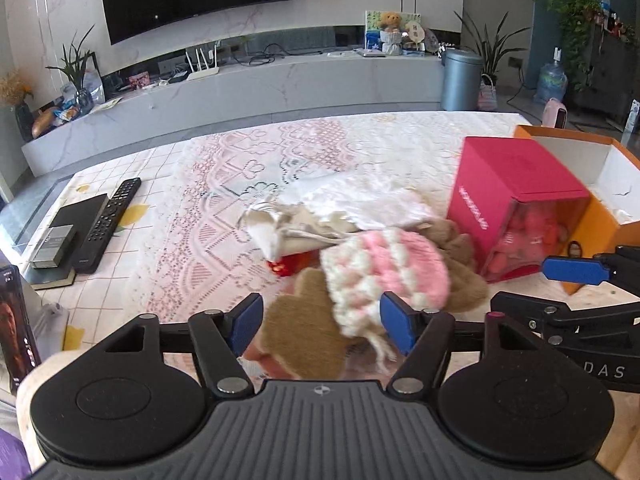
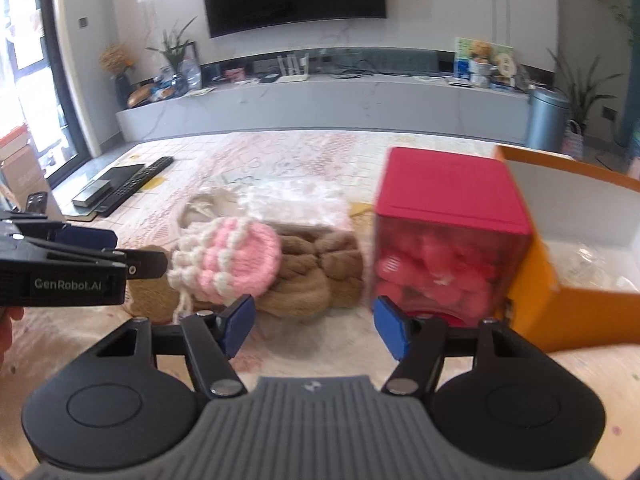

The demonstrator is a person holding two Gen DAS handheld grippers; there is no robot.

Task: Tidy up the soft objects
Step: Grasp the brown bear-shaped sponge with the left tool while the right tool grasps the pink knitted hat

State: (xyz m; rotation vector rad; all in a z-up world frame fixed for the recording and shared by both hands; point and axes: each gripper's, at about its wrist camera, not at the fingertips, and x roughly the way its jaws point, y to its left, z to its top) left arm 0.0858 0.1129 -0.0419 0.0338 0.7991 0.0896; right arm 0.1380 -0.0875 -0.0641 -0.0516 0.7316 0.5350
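On the table (image 1: 168, 216), an orange box (image 1: 600, 232) stands beside a red box (image 1: 516, 184). The pink knitted hat (image 1: 384, 264) lies on brown fur (image 1: 300, 328), between the left gripper's (image 1: 322, 326) wide, empty jaws. The right gripper (image 2: 314, 326) is wide, empty.
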